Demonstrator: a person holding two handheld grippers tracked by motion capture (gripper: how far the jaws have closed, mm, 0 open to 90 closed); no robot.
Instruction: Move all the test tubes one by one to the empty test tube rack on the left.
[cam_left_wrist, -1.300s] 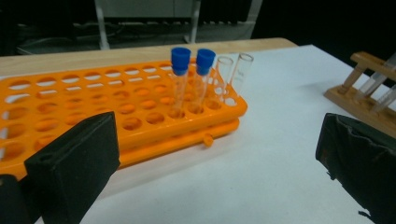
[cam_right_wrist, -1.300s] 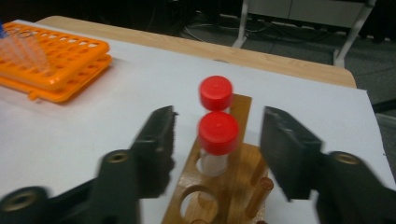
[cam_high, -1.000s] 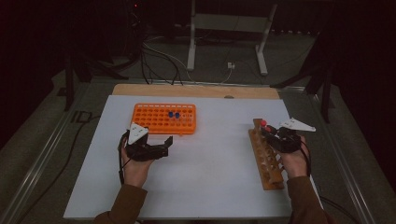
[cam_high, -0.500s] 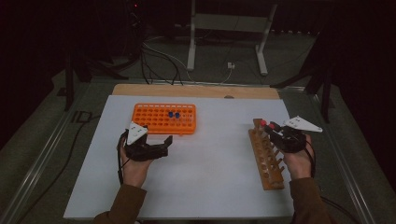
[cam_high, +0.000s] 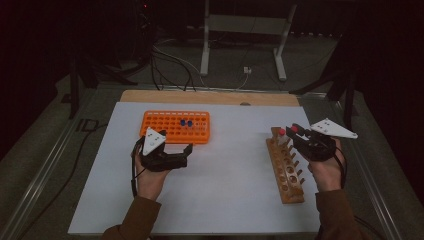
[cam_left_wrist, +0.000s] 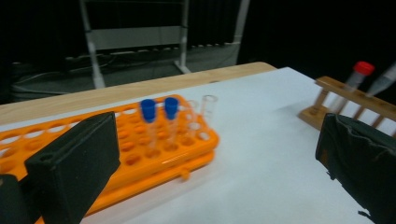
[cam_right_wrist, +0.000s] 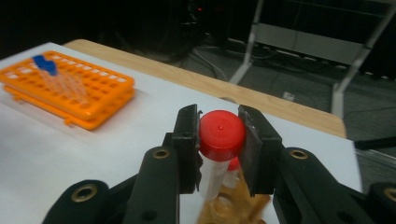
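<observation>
Red-capped tube is clamped between the pads of the right gripper, grip taken at the cap; tube body hangs below the jaws, lower end just over the wooden rack. Whether the tip is clear of its hole cannot be told. In the high view the right gripper is seen at the far end of that rack, on the right side of the white mat. A second red-capped tube is seated in the rack's far end, just beside the held one.

Left gripper is held with jaws wide apart, nothing between them, just in front of the orange rack. Two blue-capped tubes and one uncapped clear tube are stood in the orange rack. The racks are well apart; bare mat lies between them.
</observation>
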